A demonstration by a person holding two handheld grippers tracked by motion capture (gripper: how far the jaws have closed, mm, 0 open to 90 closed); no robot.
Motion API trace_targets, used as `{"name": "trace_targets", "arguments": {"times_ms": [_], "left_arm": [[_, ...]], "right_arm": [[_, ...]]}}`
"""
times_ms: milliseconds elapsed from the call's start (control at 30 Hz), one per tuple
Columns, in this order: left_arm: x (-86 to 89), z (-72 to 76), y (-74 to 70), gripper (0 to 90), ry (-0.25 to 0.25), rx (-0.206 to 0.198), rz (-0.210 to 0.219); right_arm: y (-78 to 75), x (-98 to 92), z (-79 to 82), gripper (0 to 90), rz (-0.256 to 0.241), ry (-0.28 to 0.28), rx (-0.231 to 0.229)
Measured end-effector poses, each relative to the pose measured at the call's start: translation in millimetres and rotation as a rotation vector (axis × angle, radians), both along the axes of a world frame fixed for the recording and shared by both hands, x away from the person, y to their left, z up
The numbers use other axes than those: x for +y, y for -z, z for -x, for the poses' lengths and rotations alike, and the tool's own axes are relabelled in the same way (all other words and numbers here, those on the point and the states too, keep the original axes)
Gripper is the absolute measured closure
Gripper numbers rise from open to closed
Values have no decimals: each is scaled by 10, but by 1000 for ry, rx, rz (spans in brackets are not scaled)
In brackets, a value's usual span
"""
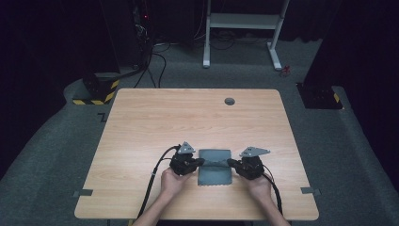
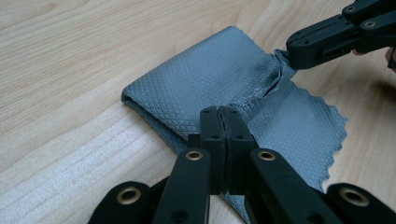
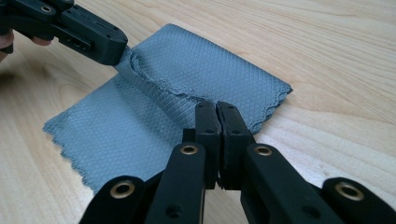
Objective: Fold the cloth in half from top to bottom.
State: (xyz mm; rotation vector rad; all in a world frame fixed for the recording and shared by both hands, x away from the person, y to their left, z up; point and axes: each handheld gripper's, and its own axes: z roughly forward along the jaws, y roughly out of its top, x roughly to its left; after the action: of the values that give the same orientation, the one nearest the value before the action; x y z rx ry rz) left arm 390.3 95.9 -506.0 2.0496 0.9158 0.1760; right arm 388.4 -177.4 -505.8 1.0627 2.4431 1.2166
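Toward six o'clock on the worktop (image 1: 141, 122) lies my grey microfibre cloth (image 1: 215, 167), partly folded, its zigzag edges showing at the near side. My left tongs (image 1: 201, 161) are clamped on the cloth's nine o'clock edge and my right tongs (image 1: 230, 162) on its three o'clock edge, both pinching the raised top layer along a crease. I judge I am mid-fold; the next move calls for lifting both edges together and carrying them evenly so the layer lands square. A round cable grommet (image 1: 229, 101) sits far off at twelve o'clock; nothing blocks the path.
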Motion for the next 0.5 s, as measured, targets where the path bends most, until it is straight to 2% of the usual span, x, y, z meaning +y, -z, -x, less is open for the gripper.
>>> {"name": "trace_targets", "arguments": {"times_ms": [233, 333, 433, 500], "left_arm": [[14, 61, 9, 889, 4, 6, 22], [11, 77, 14, 889, 9, -2, 7], [9, 97, 10, 889, 12, -6, 11], [12, 116, 11, 889, 15, -9, 12]], "right_arm": [[12, -11, 67, 885, 2, -13, 5], [10, -13, 92, 885, -4, -13, 8], [20, 5, 113, 884, 24, -23, -5], [27, 8, 125, 885, 26, -24, -5]]}}
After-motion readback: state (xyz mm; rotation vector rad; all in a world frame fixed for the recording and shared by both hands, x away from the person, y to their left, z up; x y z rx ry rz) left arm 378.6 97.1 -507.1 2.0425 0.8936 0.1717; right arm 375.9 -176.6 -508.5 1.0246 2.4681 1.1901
